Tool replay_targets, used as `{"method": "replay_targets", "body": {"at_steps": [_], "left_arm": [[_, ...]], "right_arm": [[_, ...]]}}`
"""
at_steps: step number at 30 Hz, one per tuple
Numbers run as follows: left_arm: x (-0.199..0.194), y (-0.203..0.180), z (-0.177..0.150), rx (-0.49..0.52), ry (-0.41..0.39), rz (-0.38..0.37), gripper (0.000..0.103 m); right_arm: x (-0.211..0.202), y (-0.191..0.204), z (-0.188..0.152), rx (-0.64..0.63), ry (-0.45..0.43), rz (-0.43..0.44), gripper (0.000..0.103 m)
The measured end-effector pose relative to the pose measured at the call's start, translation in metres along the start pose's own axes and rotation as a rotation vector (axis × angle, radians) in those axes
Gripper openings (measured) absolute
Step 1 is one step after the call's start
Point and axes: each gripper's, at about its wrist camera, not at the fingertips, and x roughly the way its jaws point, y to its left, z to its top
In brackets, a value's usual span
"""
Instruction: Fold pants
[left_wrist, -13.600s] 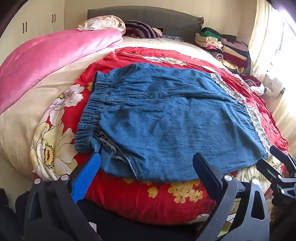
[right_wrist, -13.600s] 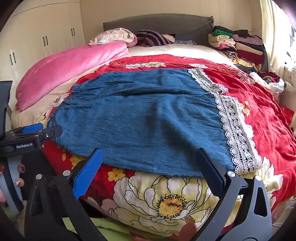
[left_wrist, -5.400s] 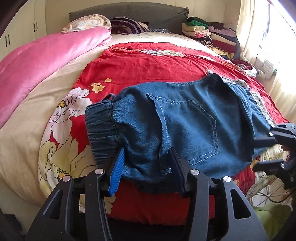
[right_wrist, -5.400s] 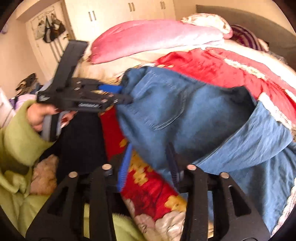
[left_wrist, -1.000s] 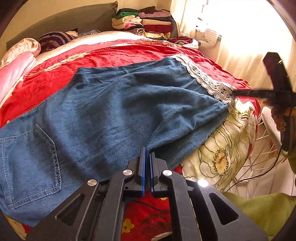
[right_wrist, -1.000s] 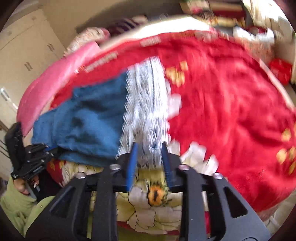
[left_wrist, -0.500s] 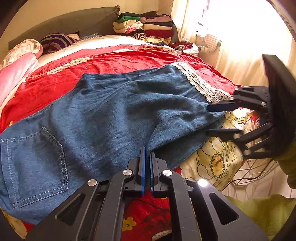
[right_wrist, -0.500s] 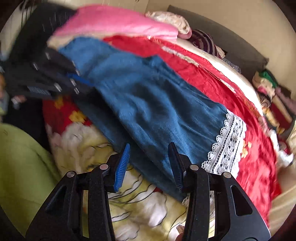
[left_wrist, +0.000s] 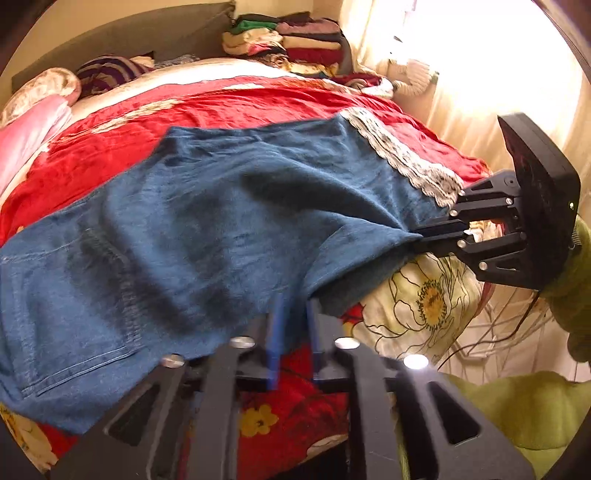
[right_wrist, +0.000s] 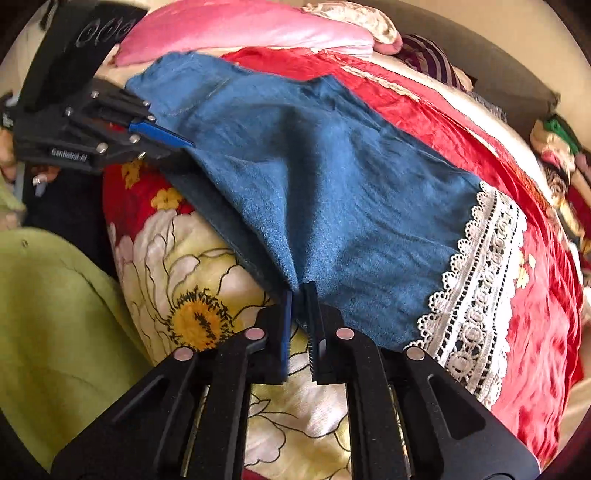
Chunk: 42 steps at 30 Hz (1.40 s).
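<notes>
Where the bed (left_wrist: 258, 99) drops away at its near edge, a red floral quilt (left_wrist: 428, 299) spills over the side, with bare red cover stretching to the far pillows and a clothes stack (left_wrist: 291, 44) at the far right. Blue denim pants (left_wrist: 221, 221) lie across the near half, wrinkled, a white lace hem (right_wrist: 480, 288) at right. The left gripper (left_wrist: 293, 325) pinches their near edge; the right gripper (right_wrist: 298, 314) clamps the same edge beside the lace.
</notes>
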Motion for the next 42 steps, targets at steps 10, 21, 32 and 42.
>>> {"method": "replay_targets", "body": {"at_steps": [10, 21, 32, 42], "left_arm": [[-0.099, 0.108, -0.009, -0.359, -0.223, 0.242, 0.078], [-0.083, 0.158, -0.034, -0.552, -0.182, 0.293, 0.082], [-0.083, 0.189, -0.033, -0.588, -0.206, 0.388, 0.043], [-0.132, 0.158, -0.023, -0.519, -0.333, 0.487, 0.060]], "right_arm": [[-0.041, -0.048, 0.001, 0.232, -0.152, -0.064, 0.039], [-0.019, -0.065, -0.016, 0.337, -0.073, -0.118, 0.049], [-0.006, -0.064, -0.026, 0.368, -0.042, -0.115, 0.051], [-0.028, -0.064, -0.019, 0.399, -0.139, -0.095, 0.054]]}}
